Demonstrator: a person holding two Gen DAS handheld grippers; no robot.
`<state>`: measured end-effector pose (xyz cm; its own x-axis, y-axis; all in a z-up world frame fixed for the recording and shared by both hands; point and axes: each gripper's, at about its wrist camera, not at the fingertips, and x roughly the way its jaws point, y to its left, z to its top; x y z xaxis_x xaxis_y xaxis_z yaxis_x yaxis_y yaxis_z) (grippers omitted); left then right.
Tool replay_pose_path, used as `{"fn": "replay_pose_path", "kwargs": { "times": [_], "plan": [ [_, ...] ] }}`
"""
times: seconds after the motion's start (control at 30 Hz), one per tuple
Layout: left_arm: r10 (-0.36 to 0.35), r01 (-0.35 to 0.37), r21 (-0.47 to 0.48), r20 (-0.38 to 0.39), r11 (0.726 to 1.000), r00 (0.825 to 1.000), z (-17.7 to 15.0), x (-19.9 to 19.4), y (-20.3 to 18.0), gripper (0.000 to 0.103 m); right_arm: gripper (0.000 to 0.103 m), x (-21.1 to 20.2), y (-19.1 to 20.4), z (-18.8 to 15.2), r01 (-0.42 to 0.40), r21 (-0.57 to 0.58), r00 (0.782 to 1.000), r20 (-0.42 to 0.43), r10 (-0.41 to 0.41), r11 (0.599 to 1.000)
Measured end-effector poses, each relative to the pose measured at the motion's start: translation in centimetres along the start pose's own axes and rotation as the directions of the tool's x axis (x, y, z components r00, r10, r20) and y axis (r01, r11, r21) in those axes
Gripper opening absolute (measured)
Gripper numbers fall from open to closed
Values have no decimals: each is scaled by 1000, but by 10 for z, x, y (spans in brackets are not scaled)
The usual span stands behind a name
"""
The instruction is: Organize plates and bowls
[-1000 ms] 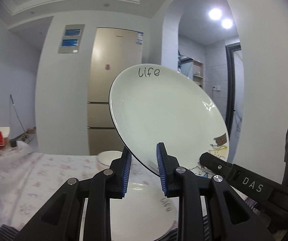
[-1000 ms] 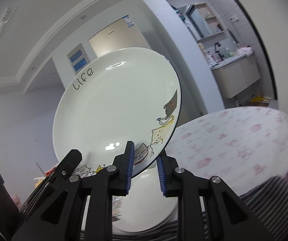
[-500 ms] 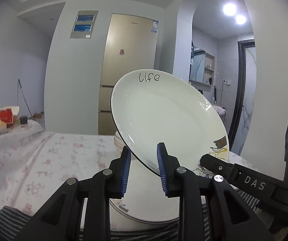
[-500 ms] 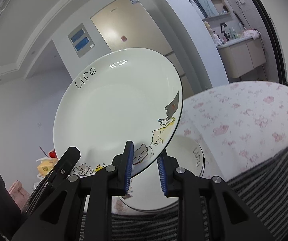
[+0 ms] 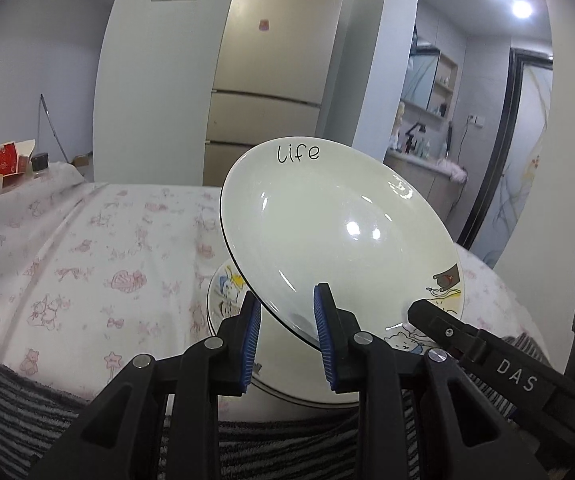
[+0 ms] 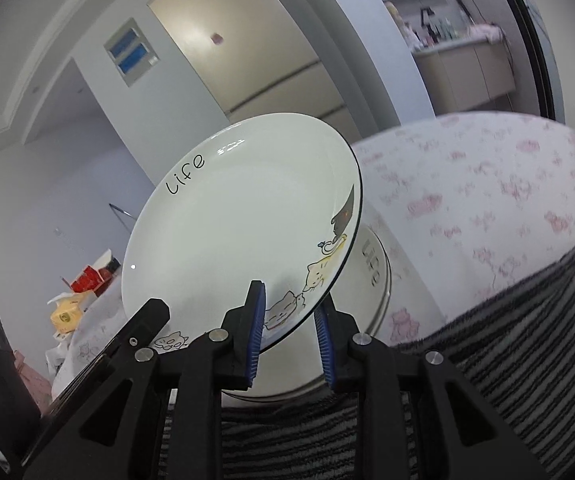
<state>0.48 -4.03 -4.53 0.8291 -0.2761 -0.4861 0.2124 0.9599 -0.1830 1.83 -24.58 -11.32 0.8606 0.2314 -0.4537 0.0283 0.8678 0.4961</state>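
Plate (image 5: 339,236) is clamped at its near rim by left gripper (image 5: 287,338) and right gripper (image 6: 289,334), tilted, far edge toward 12 o'clock. Plate stack (image 5: 223,292) on table (image 5: 87,248) sits directly beneath; levelling is likely needed before release.

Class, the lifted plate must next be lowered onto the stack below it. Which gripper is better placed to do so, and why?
Neither alone: the left gripper and right gripper both clamp the plate rim, tilted above the stack.

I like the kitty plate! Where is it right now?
In both wrist views the cat plate is mid-frame, tilted, pinched at its near rim by both grippers, just above the plate stack on the pink-patterned tablecloth.
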Motion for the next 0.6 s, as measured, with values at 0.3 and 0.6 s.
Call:
{"fn": "replay_pose_path", "kwargs": {
  "times": [0.3, 0.6],
  "plan": [
    [24, -23, 14, -46, 1000, 999, -3, 9, -5, 30, 24, 8, -4, -5, 24, 21, 999, -38, -23, 999],
    [30, -27, 30, -108, 999, 994, -6, 19, -6, 12, 31, 15, -7, -3, 47, 37, 997, -64, -44, 998]
  ]
}}
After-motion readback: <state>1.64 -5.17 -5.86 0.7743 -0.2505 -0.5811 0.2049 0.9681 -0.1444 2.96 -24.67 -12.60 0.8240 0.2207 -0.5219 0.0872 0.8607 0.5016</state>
